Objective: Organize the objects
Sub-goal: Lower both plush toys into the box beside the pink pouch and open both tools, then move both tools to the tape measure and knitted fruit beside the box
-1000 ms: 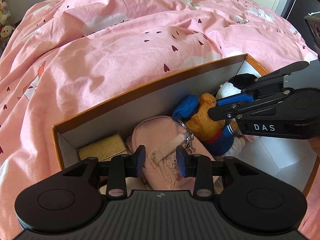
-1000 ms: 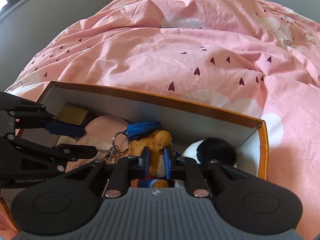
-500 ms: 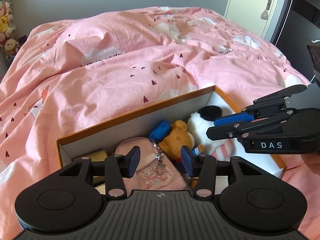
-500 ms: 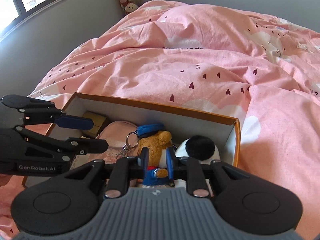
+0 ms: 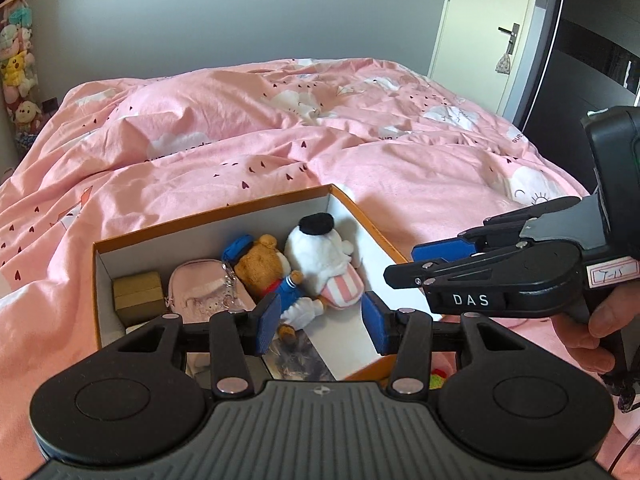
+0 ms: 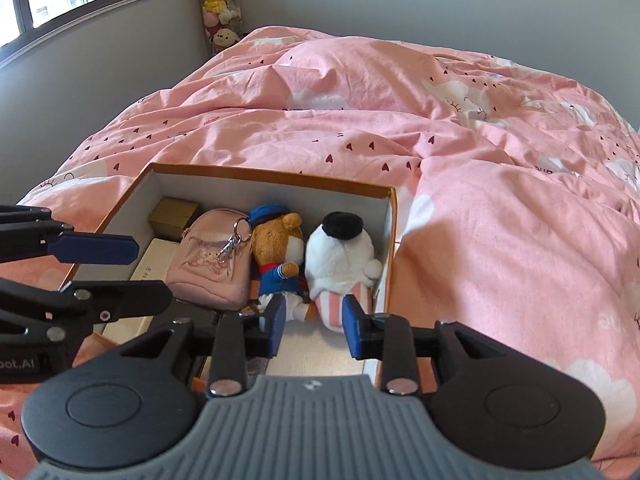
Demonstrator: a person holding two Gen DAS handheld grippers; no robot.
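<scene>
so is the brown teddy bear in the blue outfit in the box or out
In: the brown teddy bear in the blue outfit lies inside the orange cardboard box.

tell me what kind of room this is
Most likely a bedroom, probably a child's. A bed with a pink heart-print duvet fills the view, a hanging stack of plush toys sits in the corner by the window, and an open box of soft toys rests on the bed.
</scene>
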